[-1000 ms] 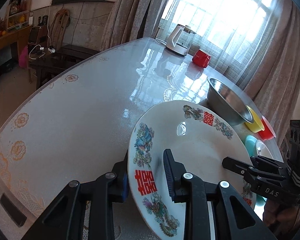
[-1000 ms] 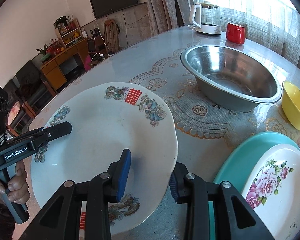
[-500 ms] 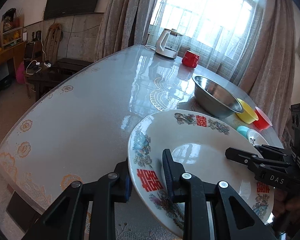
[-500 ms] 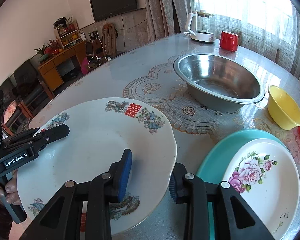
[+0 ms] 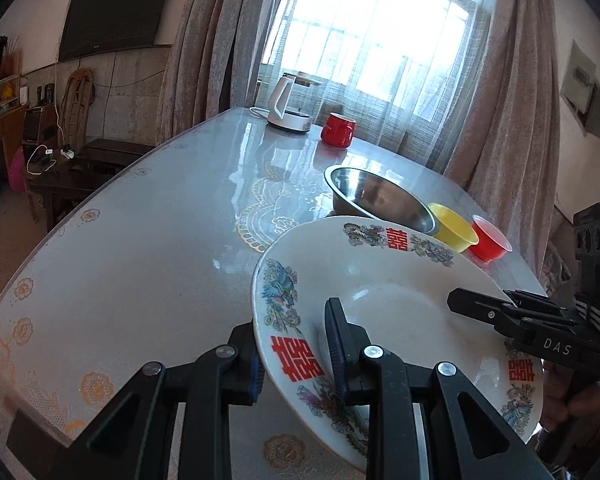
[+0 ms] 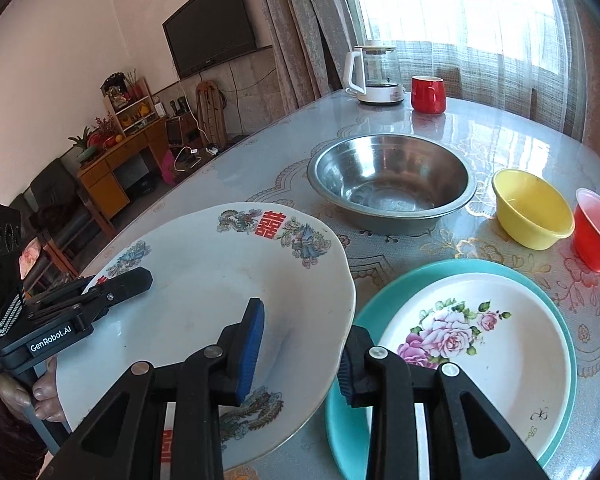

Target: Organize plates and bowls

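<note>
Left gripper (image 5: 296, 354) is clamped on the near-left rim of the big white plate (image 5: 392, 304), one blue pad above the rim and one beneath, and the right gripper (image 6: 300, 344) bites the opposite rim the same way, so this is a two-handed carry. The plate, the one with red double-happiness characters and bird motifs, looks to be off the table (image 5: 148, 240), held over its near edge, tilted so the left-hand rim rides a touch higher in the left wrist view. It is round, so no real long axis; the line between the two grips runs side to side across the person, face up, hollow toward the ceiling.

Just beside it, on the right, sits the floral plate (image 6: 472, 344) nested on the teal plate (image 6: 540, 280), and that stack looks like the destination. My read: mid-transfer, with stacking still to come. Next move calls for swinging the plate right over that stack, levelling it, lowering it centred and only then easing both grips off together. Let one side go early and it could tip.

Beyond them stand the steel bowl (image 6: 392, 184), the yellow bowl (image 6: 532, 208) and the red cup (image 6: 596, 232), all untouched, with a kettle (image 6: 376, 72) and red mug (image 6: 428, 94) far back by the window
</note>
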The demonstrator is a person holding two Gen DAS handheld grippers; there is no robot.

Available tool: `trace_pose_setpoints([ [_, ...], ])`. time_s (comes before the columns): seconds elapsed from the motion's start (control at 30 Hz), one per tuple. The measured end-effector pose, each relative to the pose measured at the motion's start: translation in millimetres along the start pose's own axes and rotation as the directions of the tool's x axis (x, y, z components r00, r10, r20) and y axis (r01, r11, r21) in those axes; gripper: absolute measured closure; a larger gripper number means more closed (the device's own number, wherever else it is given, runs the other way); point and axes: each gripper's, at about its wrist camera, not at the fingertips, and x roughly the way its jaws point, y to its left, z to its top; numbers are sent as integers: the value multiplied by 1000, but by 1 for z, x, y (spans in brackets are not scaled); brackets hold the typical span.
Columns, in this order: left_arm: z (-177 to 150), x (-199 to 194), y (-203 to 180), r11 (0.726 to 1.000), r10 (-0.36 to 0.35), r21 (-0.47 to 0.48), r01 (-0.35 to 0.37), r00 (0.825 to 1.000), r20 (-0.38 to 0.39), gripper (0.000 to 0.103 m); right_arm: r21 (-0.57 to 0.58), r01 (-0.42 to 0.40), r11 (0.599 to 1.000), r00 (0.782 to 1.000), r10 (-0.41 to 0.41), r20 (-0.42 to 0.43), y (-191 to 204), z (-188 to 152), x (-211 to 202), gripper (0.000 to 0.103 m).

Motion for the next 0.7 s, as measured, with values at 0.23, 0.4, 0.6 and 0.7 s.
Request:
trace_pose_setpoints([
  [0.23, 8, 13, -54, 992, -88, 91, 88, 996, -8, 77, 83, 67, 994, 997, -70, 39, -39, -13, -36, 70],
  [0.4, 14, 35, -91, 979, -148, 134, 152, 988, -38, 77, 151, 136, 979, 988, -146, 54, -69, -24, -59, 70],
  [0.6, 21, 62, -123, 973, -179, 136, 187, 981, -72, 77, 198, 197, 960, 974, -215, 73, -97, -28, -75, 70],
  [0.7, 24, 71, -137, 969, -179, 158, 190, 980, -83, 77, 219, 217, 951, 969, -237, 68, -110, -33, -79, 70],
])
